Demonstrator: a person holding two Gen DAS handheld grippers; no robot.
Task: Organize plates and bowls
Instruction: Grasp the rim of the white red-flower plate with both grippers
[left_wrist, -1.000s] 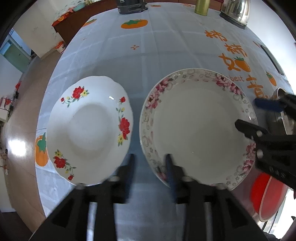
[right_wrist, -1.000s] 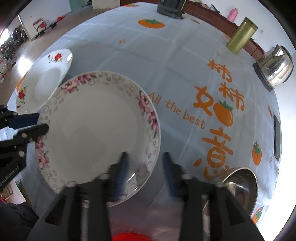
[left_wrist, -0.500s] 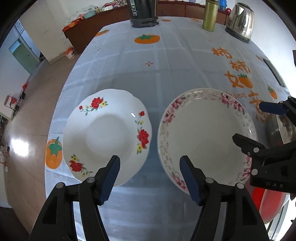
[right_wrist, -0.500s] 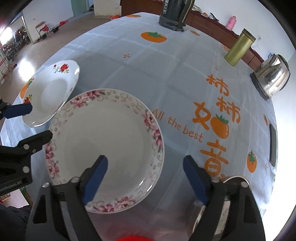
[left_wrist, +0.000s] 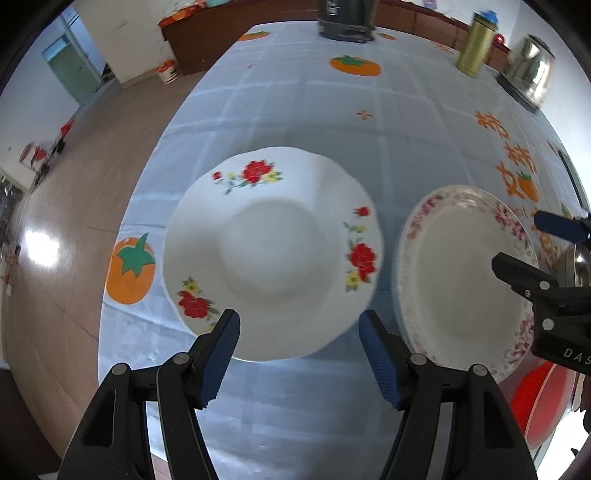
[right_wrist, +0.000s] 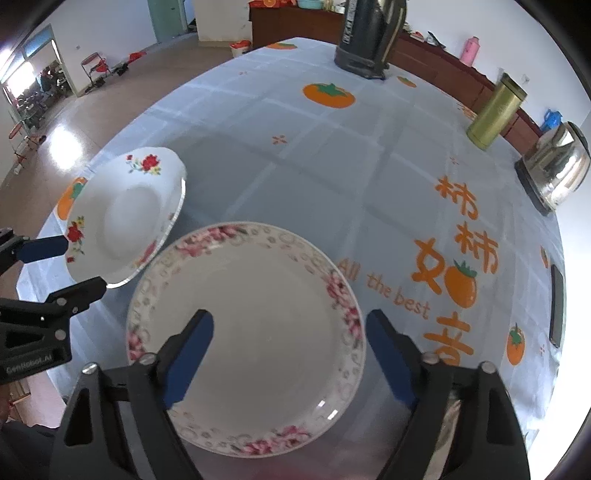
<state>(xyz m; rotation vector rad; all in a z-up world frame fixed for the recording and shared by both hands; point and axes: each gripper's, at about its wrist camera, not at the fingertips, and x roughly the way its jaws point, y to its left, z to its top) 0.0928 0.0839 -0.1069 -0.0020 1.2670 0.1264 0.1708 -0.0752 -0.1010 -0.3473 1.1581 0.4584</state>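
Left wrist view: the left gripper (left_wrist: 299, 354) hangs over the near rim of the red-flowered plate (left_wrist: 273, 254), its jaws spread wide with nothing between them. They have just been opening, though that widening looks finished now. This plate lies flat on the tablecloth (left_wrist: 295, 122), near the table's left edge, with the pink-rimmed plate (left_wrist: 454, 273) just beside it to the right, the two rims apart. The right gripper (left_wrist: 524, 243) shows at the right edge over that second plate, and a red bowl (left_wrist: 535, 398) peeks out below it. Right wrist view: the right gripper (right_wrist: 288, 350) is over the pink-rimmed plate (right_wrist: 251, 332), jaws spread and empty; they have just narrowed a little. One pad is over the plate's well, the other outside its right rim. The red-flowered plate (right_wrist: 125, 214) sits beyond, with the left gripper (right_wrist: 74, 262) at its near edge, and a steel bowl (right_wrist: 452, 410) is partly hidden behind the right finger. The step in hand appears to be picking up a plate to stack it on the other. To do it well, bring one pad under the rim and the other over it, pinch squarely at the edge, lift level, and keep the two grippers from crossing.
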